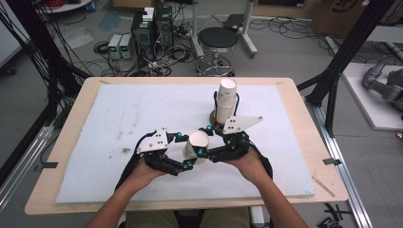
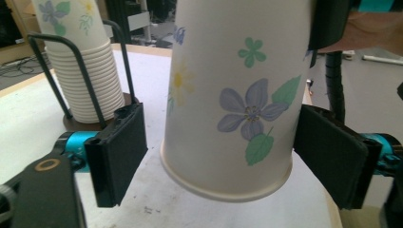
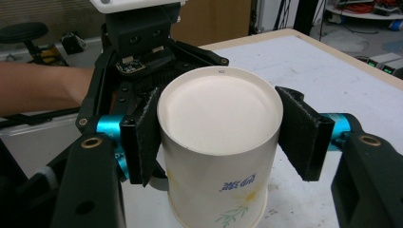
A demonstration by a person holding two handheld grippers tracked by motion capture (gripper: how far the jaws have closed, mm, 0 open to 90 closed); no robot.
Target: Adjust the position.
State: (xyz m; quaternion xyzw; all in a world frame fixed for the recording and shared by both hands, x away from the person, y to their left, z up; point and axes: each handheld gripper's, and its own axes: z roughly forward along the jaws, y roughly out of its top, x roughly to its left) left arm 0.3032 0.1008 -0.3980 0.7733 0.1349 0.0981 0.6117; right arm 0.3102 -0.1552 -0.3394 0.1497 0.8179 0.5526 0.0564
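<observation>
Both tongs are met at one upside-down paper cup (image 1: 196,145) above the surface (image 1: 109,123).

The left tongs (image 1: 186,151) are spread wide, with clear gaps on either side of the cup wall. The right tongs (image 1: 205,141) are set about the cup near its closed base; whether it is gripped cannot be told. Its long axis is tilted slightly. Farther back, the cup stack (image 1: 226,100) is seen in its wire holder (image 1: 215,102).
</observation>
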